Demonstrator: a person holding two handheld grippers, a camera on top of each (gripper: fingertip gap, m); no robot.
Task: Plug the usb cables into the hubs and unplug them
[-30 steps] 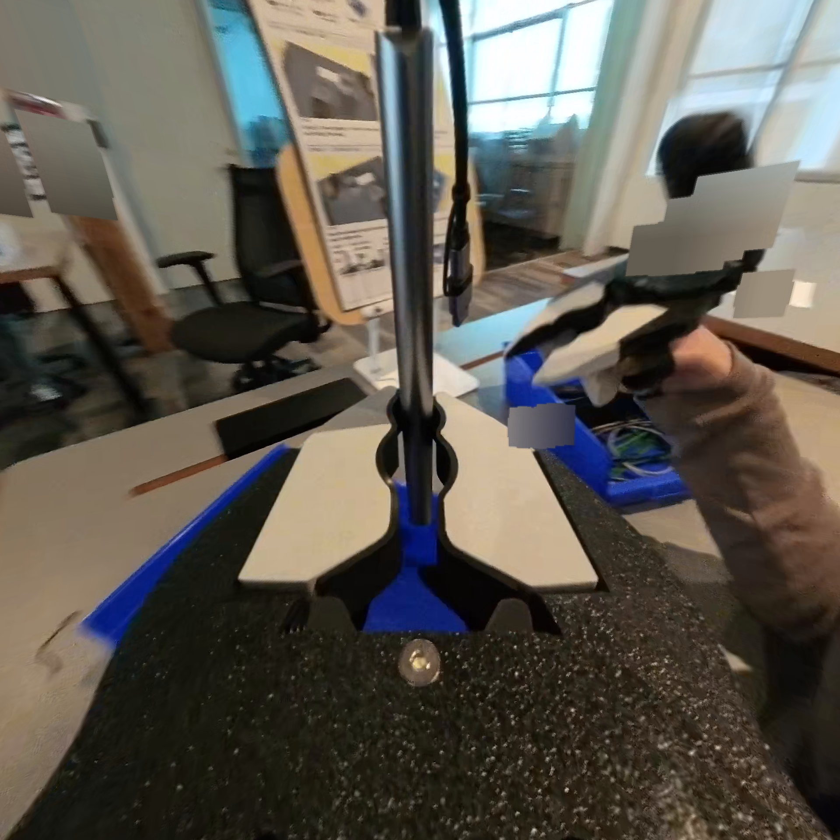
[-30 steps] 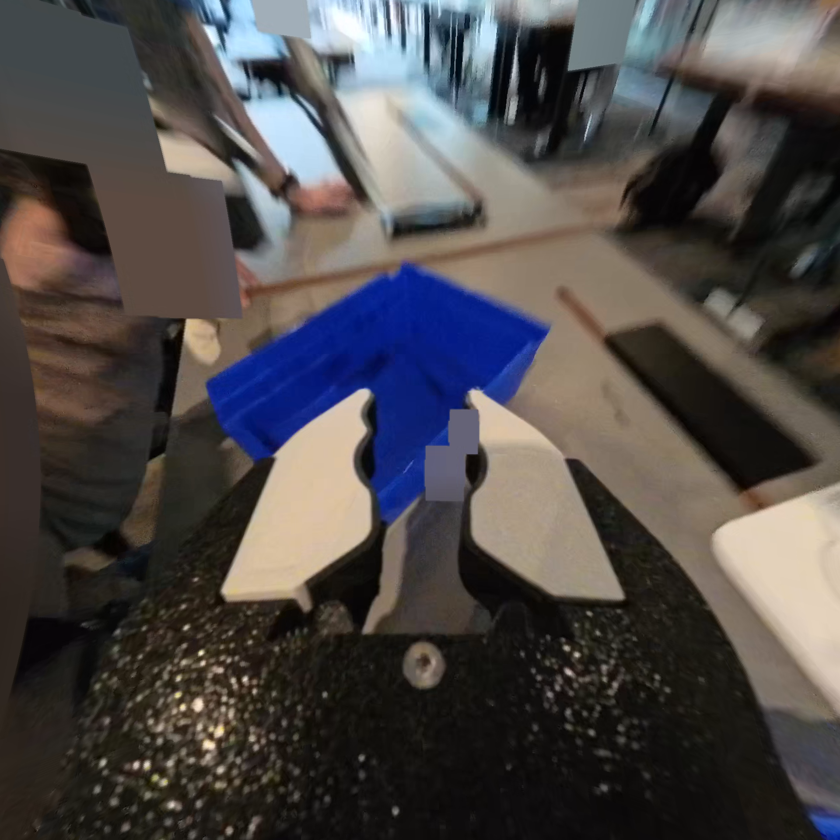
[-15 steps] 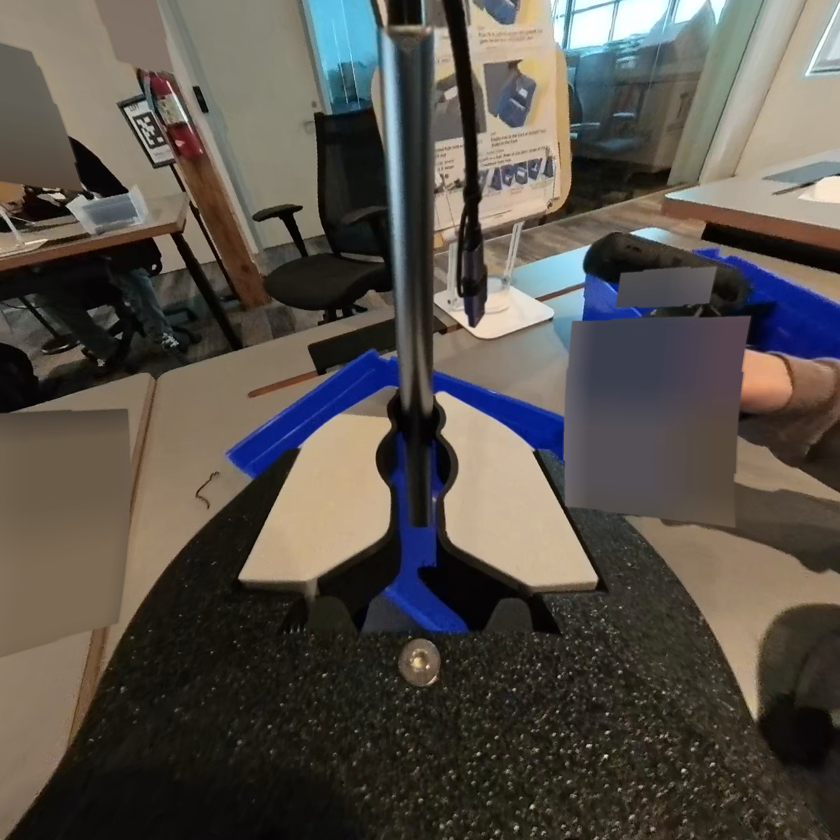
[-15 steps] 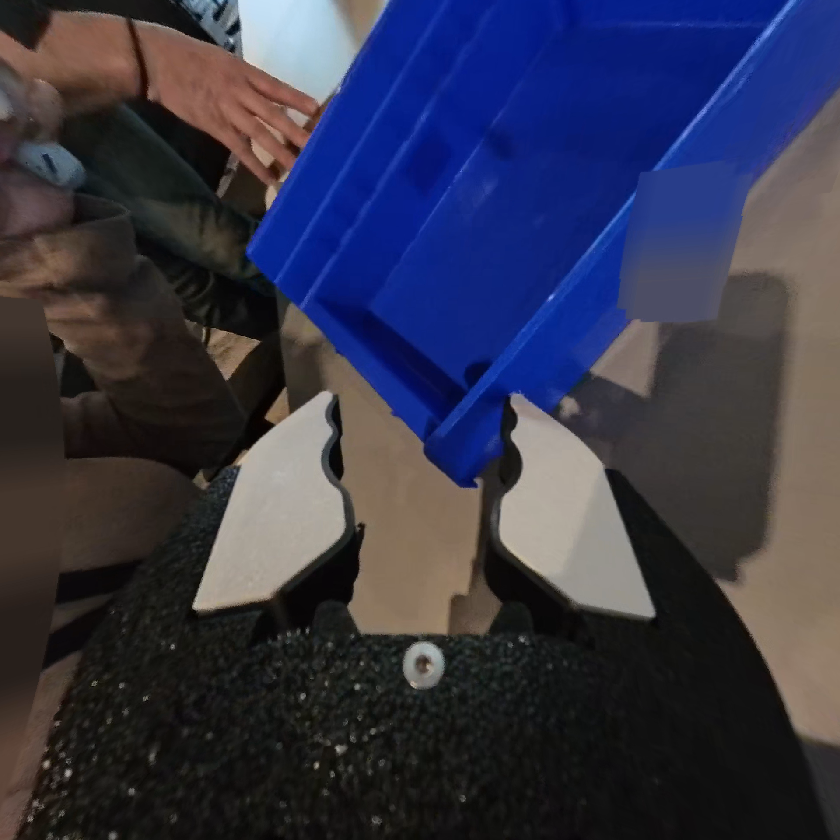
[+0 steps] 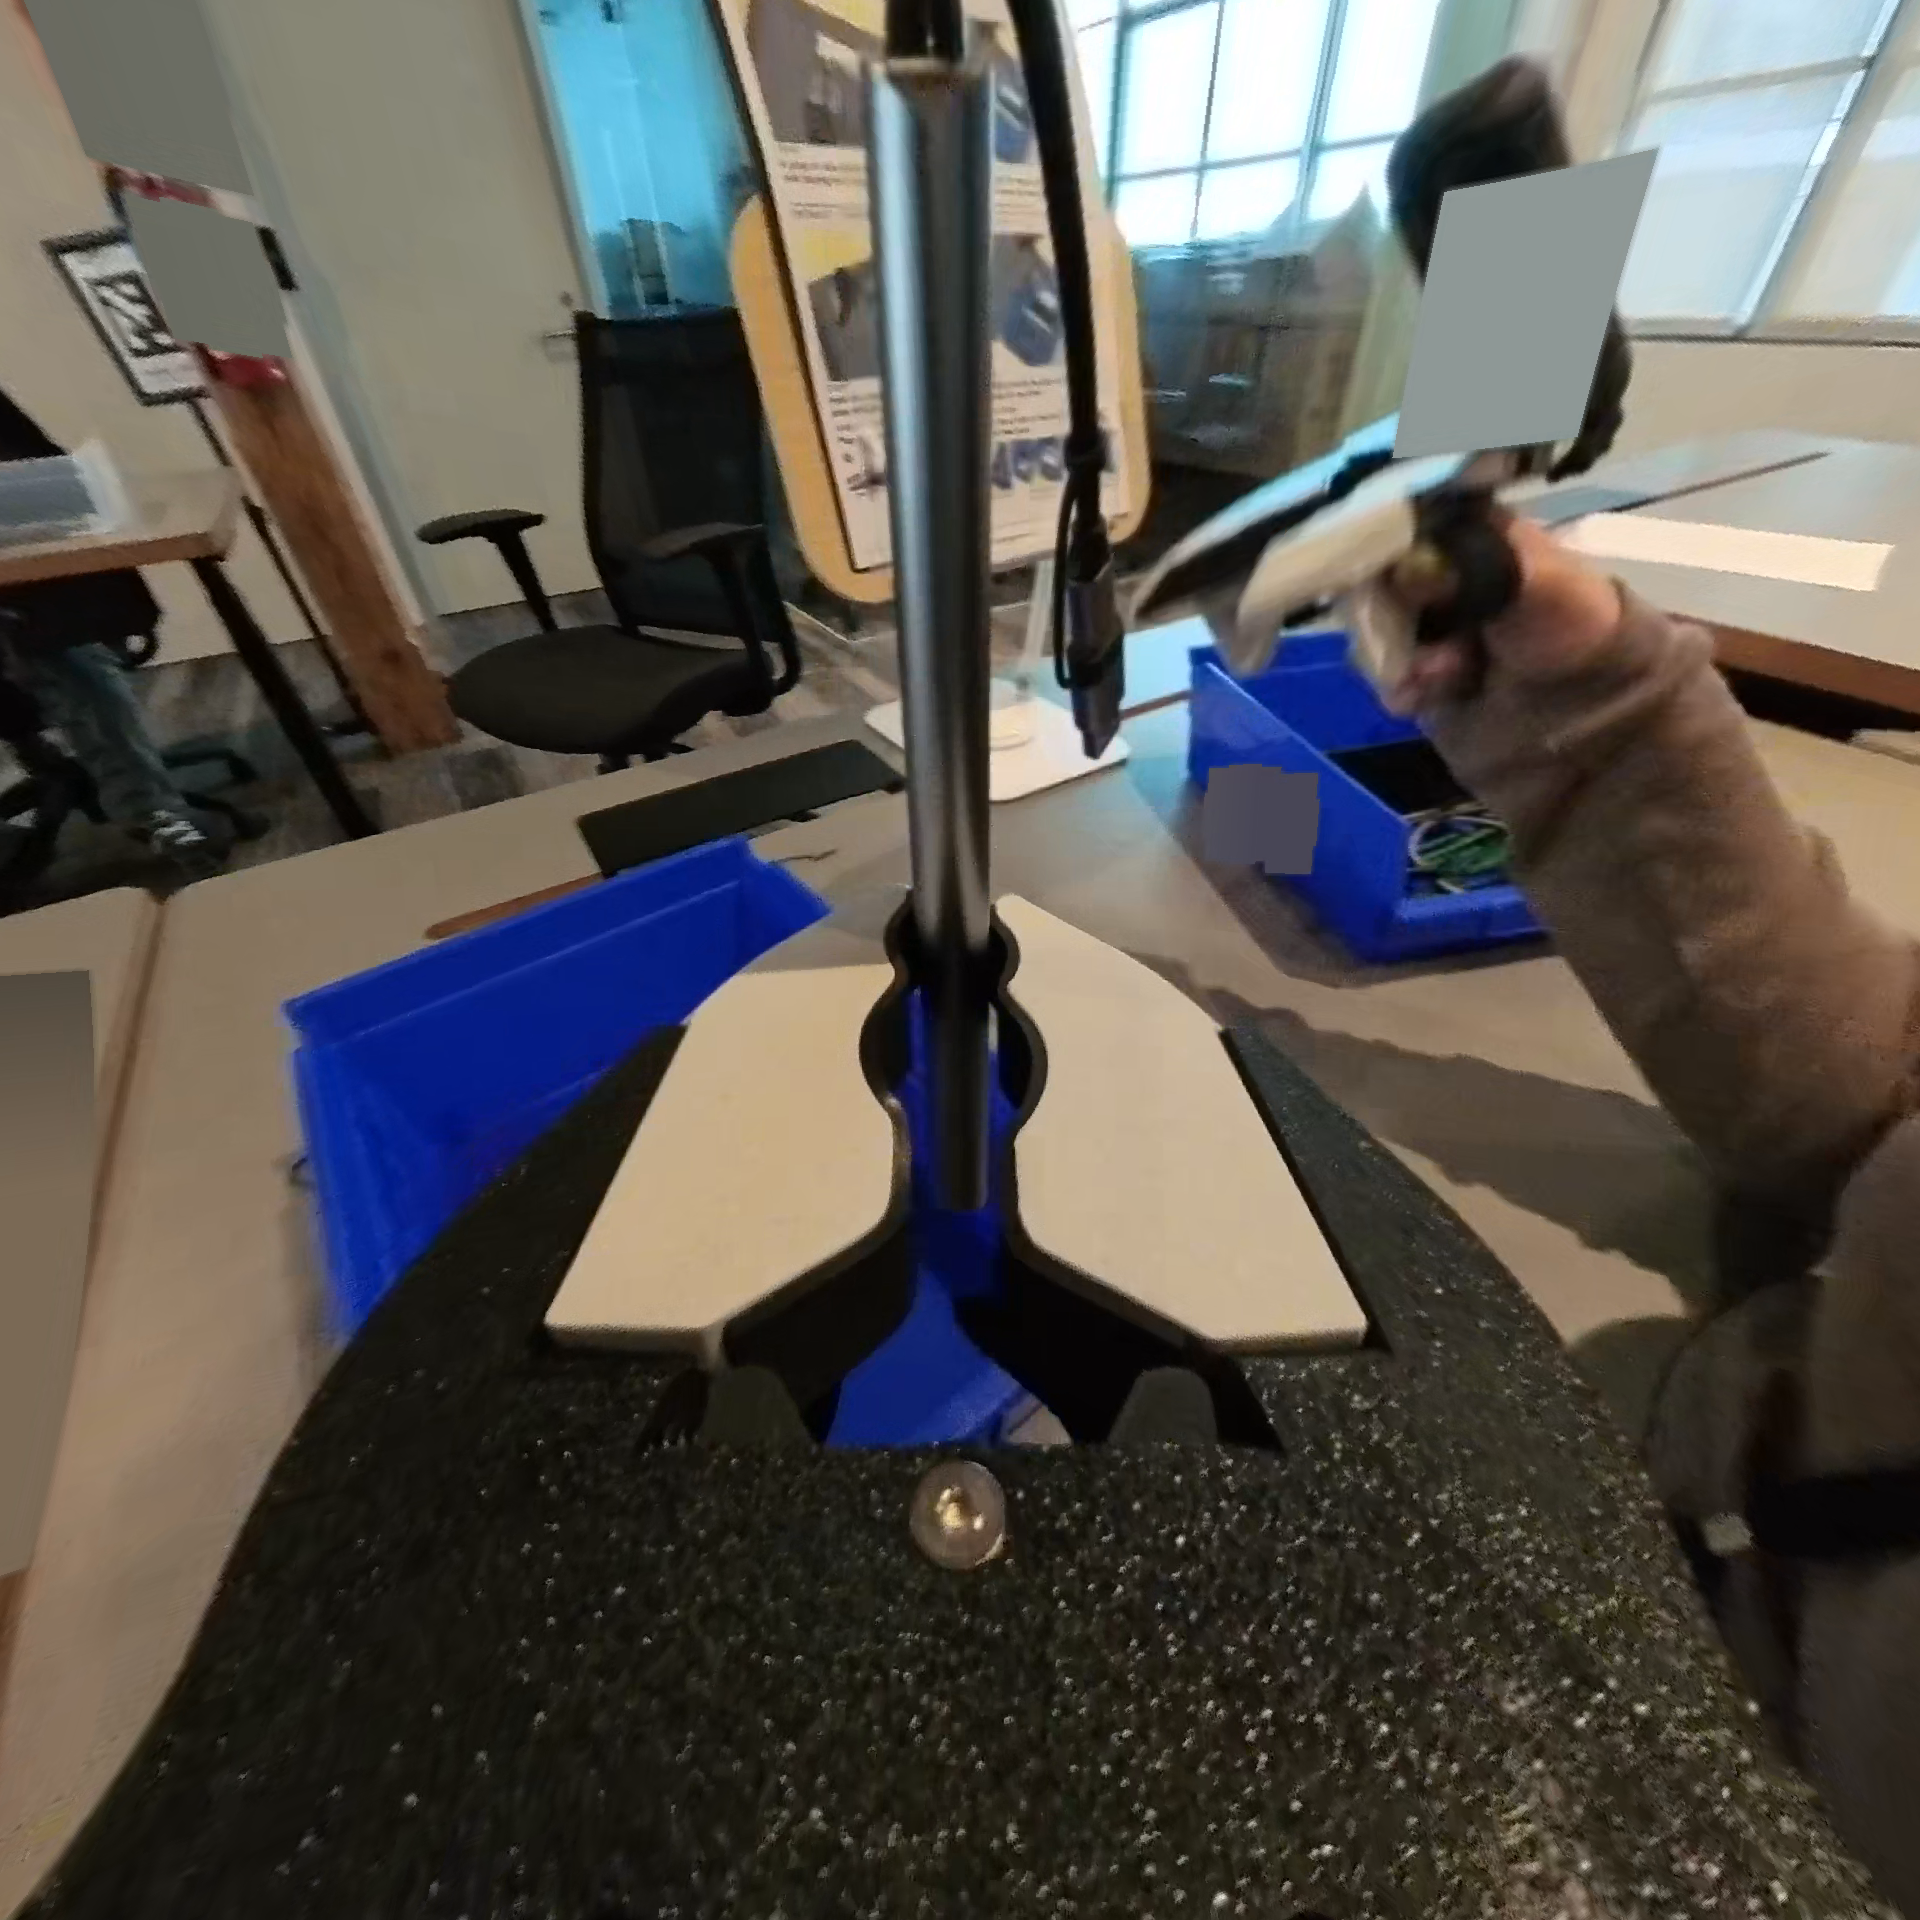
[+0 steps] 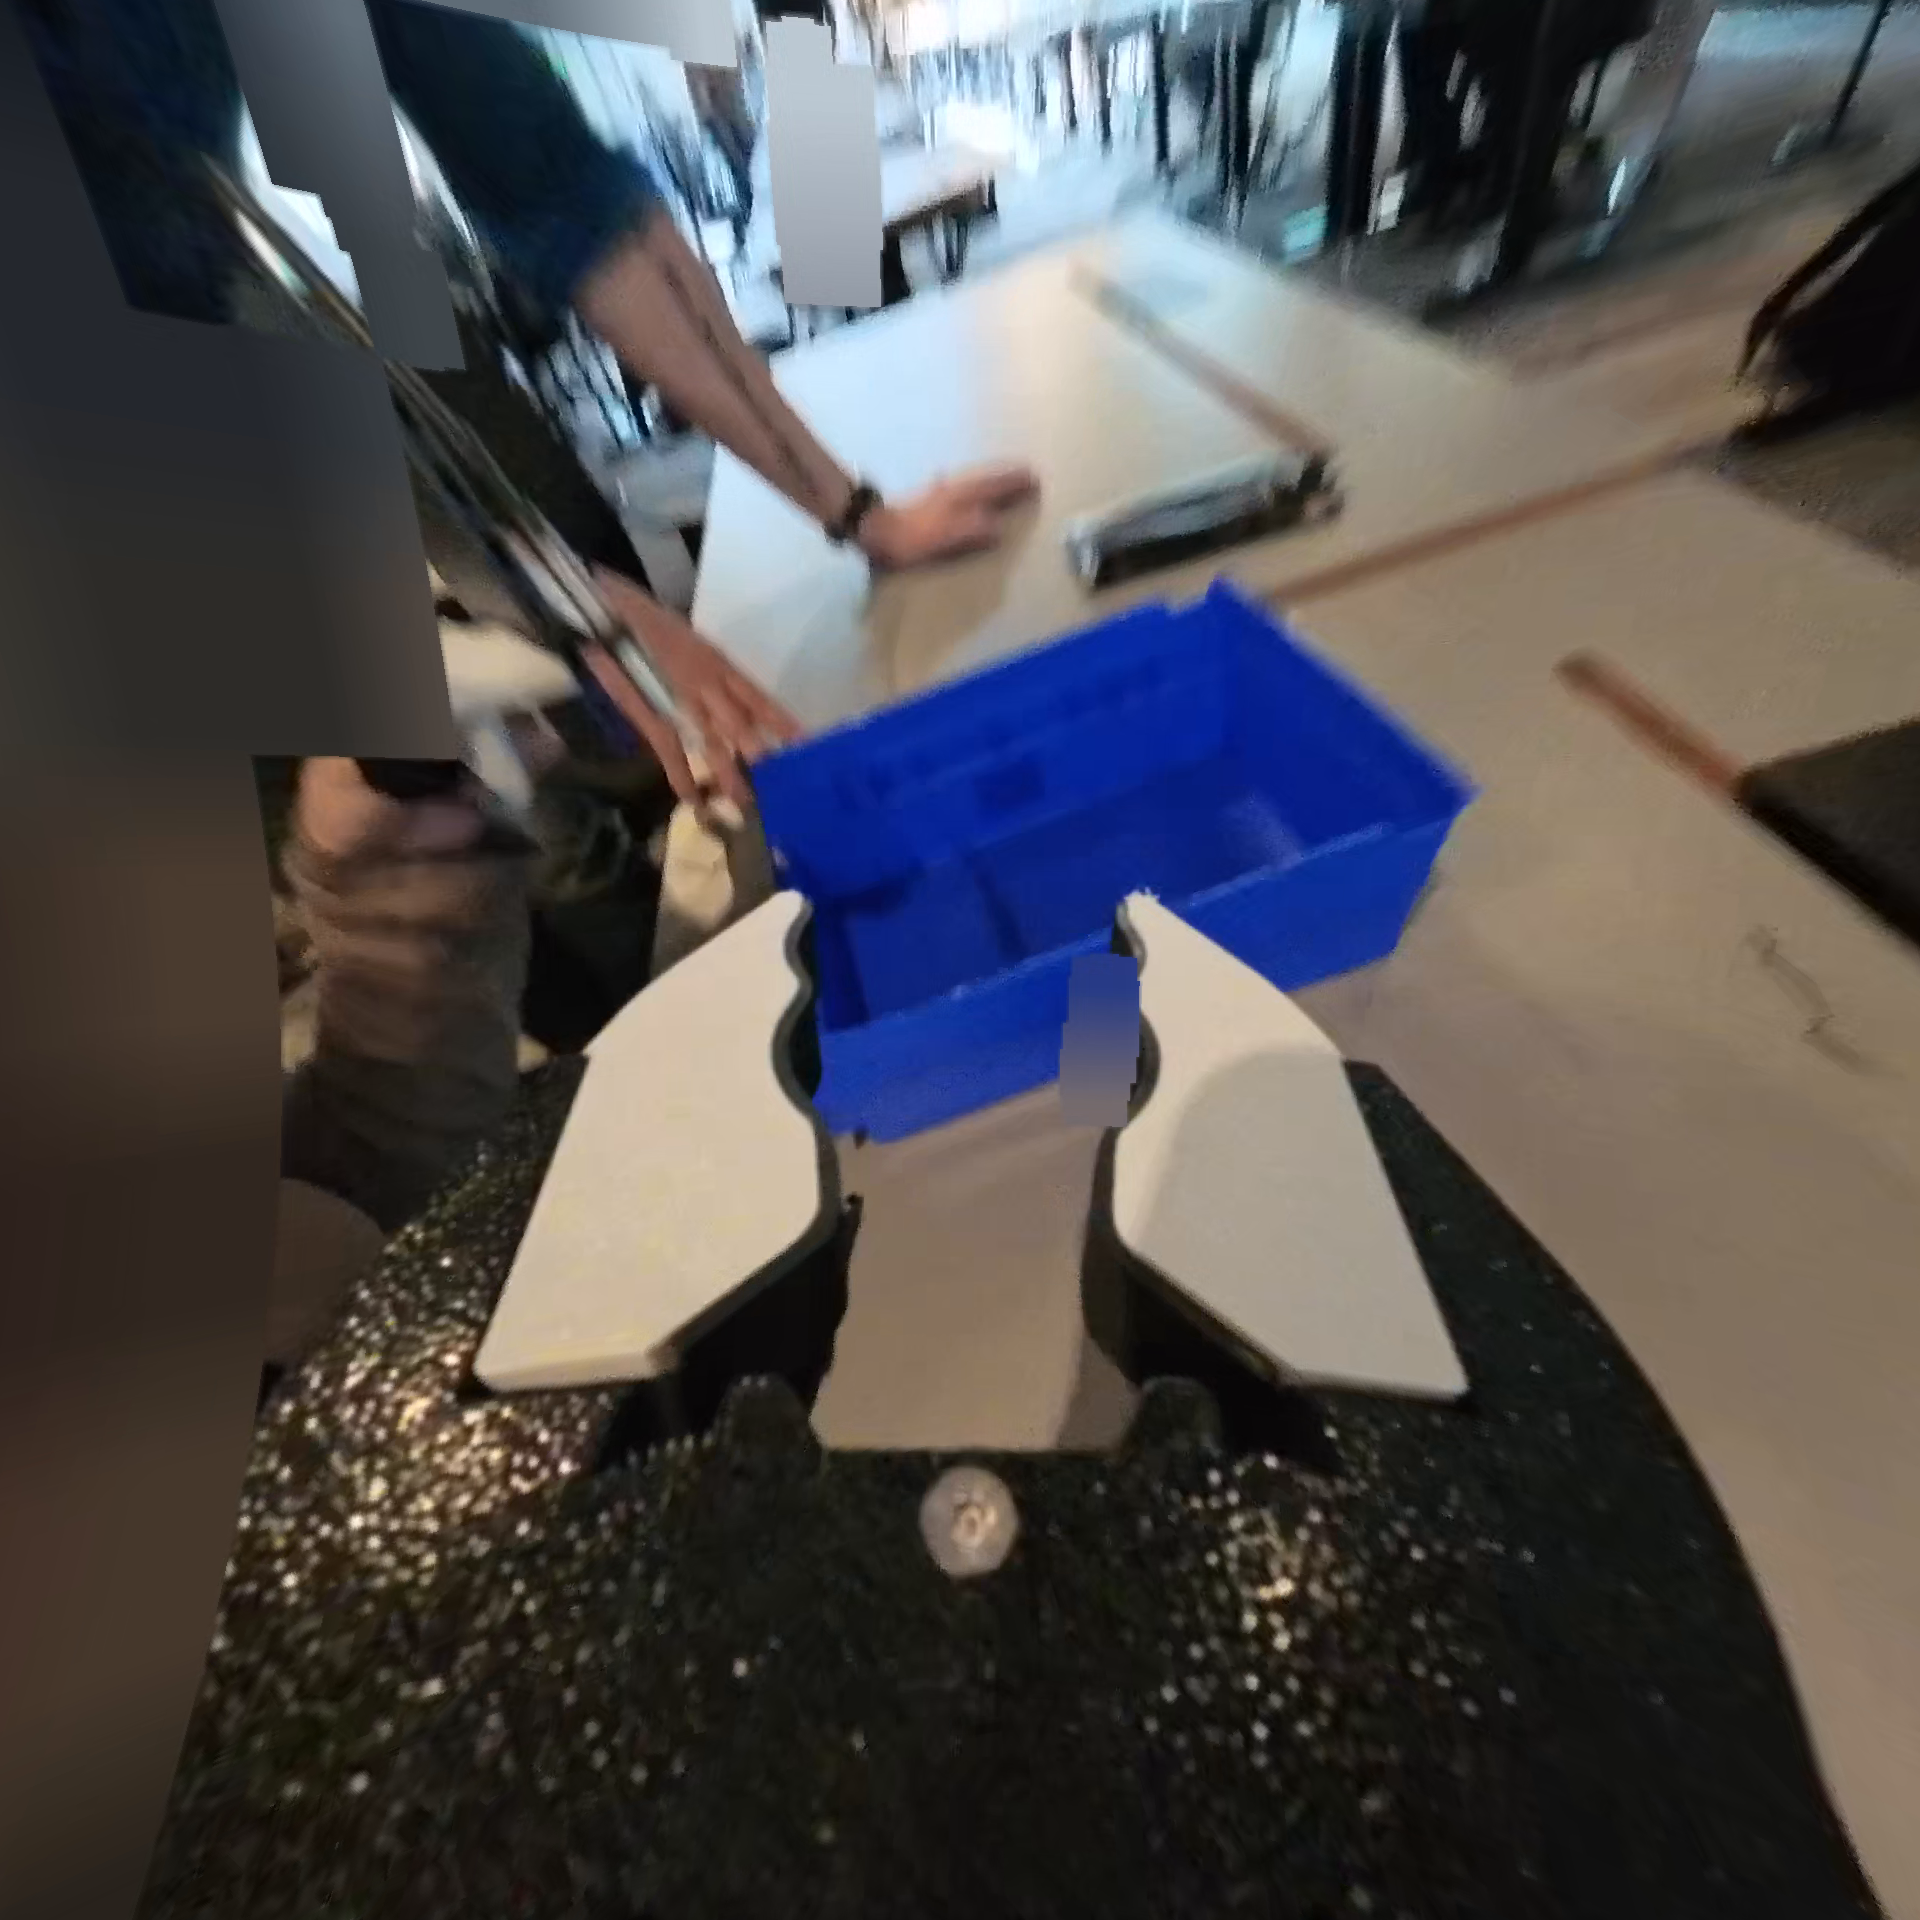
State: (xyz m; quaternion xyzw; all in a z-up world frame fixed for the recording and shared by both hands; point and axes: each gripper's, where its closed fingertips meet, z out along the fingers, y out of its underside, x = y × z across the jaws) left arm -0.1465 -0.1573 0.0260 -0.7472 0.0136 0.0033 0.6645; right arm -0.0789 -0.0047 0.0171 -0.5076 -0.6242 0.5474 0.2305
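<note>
1. The slim silver usb hub (image 5: 940, 644) stands upright, clenched between the pads of the left claw (image 5: 951, 940); this grip is unchanged from half a second ago.
2. Its black usb cable (image 5: 1075, 343) loops down just right of the hub, and its plug (image 5: 1093, 665) hangs free ahead of the claw.
3. An empty blue bin (image 5: 520, 997) sits on the grey surface (image 5: 1340, 1049) just ahead-left of the left claw; it now shows more of its inside than before.
4. The right claw (image 5: 1205, 582) appears raised, ahead-right of the left one, above a second blue bin (image 5: 1351, 831) with wires inside; half a second ago it was low by that bin.
5. In its own view, the right claw (image 6: 966, 925) is released and holds nothing.
6. The empty blue bin (image 6: 1101, 831) lies just beyond its fingertips; earlier it filled the view, with a corner reaching between them.
</note>
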